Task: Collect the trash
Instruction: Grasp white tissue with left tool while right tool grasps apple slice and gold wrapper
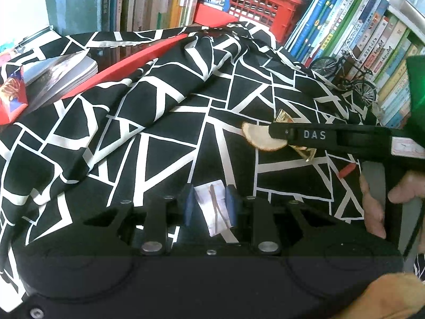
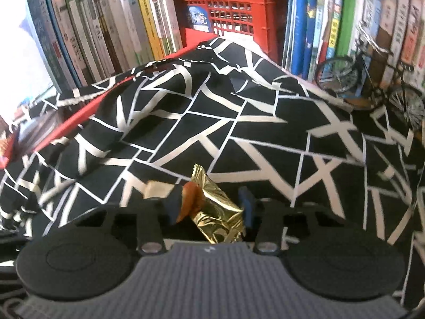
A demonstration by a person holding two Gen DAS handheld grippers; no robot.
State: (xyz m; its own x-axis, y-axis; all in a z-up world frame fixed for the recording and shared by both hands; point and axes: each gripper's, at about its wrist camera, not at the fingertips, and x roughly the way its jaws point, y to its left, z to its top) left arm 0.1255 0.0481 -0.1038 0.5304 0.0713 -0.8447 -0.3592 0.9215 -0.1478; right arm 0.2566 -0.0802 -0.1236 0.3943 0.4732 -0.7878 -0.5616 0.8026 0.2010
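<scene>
Left gripper [image 1: 208,207]: jaws narrow, clamped on a white paper scrap [image 1: 214,207] with dark streaks, which sticks up between the blue pads [image 1: 189,207]. Right gripper [image 2: 209,204]: jaws part-open around a crumpled gold foil wrapper [image 2: 216,212] and an orange-brown peel piece [image 2: 190,200]; the peel leans on the left pad [image 2: 174,206], the foil reaches almost to the right pad, and I can't tell if either is actually pinched. From the left wrist view, the right gripper's black body marked DAS [image 1: 313,134] reaches in from the right, covering part of a pale round slice [image 1: 261,138] and a gold foil bit, both on the black-and-white patterned cloth [image 1: 159,122]. A small red scrap [image 1: 346,171] lies on the cloth just below that gripper, near the person's hand [image 1: 377,207]. The cloth is rumpled with folds; open cloth runs left and centre. Rear edge is boxed in by rows of books [image 2: 111,26] and a red plastic crate [image 2: 233,13]. A model bicycle [image 1: 345,79] stands at the right rear against the books. At the left edge sit a stack of booklets [image 1: 58,77] and a red snack box [image 1: 12,98].
</scene>
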